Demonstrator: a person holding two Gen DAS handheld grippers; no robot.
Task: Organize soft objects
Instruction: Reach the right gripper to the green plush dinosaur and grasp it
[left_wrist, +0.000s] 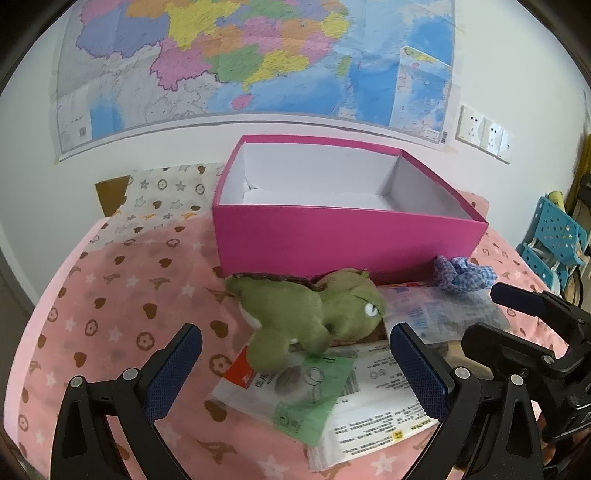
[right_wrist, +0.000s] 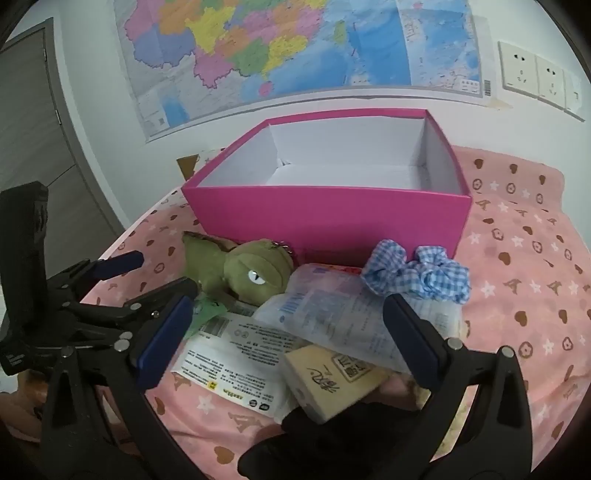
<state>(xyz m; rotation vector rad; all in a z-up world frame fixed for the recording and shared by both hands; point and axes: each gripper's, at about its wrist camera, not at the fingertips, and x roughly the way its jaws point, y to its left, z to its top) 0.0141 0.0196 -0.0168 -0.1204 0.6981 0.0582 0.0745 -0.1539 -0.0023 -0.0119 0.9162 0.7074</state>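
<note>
We see the green plush (left_wrist: 310, 317) at frame centre, long axis left-right, before the pink box (left_wrist: 332, 240); left tool (left_wrist: 295, 365), jaws apart, is nearer; right tool (right_wrist: 288, 332) also gapes, empty.

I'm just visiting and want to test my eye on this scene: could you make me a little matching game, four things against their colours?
Things:
1. box
2. plush toy
3. scrunchie
4. tissue pack

Colours:
A. blue and white check
B. beige
C. green
D. bright pink outside, white inside

Pairs: 1-D, 2-C, 3-A, 4-B
</note>
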